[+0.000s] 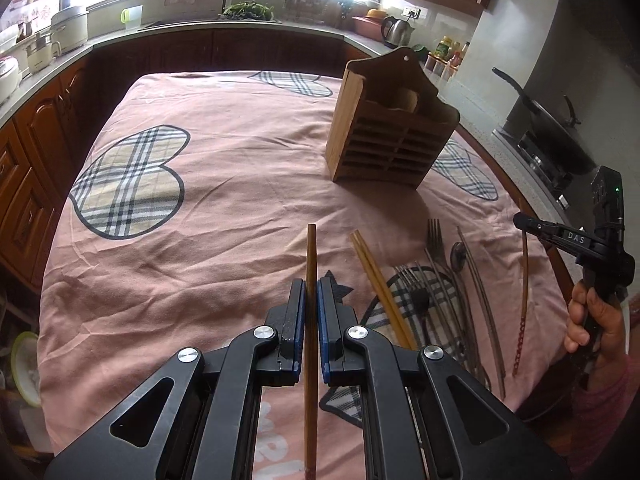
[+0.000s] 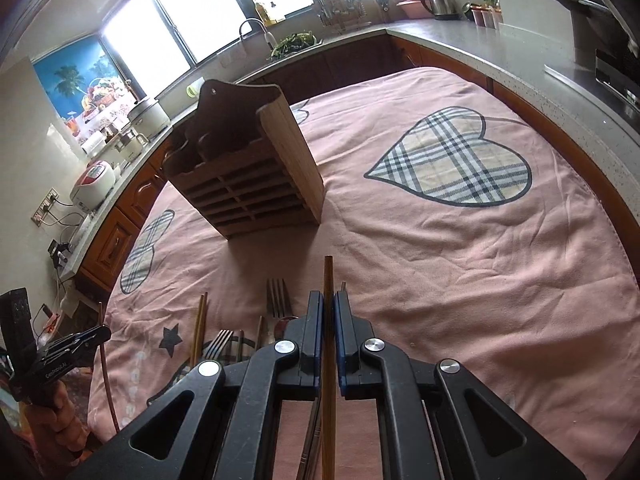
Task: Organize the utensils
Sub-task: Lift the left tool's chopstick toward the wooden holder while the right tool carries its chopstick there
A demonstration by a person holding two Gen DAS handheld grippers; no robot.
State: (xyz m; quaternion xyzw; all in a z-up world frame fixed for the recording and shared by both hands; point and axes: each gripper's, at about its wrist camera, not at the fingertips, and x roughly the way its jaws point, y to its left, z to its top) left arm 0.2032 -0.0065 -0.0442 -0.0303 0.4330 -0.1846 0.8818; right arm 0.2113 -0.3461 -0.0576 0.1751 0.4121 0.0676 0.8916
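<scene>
1. Kitchen counters ring a tabletop (image 1: 248,184) under a pink heart-print cloth; the wooden utensil holder (image 1: 384,136) stands upright on it.
2. Left gripper (image 1: 311,292): fingers pinch a dark chopstick (image 1: 311,256), its long axis running along the fingers.
3. Right gripper (image 2: 329,304): fingers pinch a lighter chopstick (image 2: 328,276) likewise.
4. The holder lies ahead of both grippers, right of the left one, left of the right one; neither is clearly nearer. Each stick likely must tip end-down over its slots.
5. Forks (image 1: 434,248) and other chopsticks lie between the grippers.

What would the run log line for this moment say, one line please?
left claw: shut on chopstick | right claw: shut on chopstick | wooden holder: upright on cloth | forks: lying on cloth
</scene>
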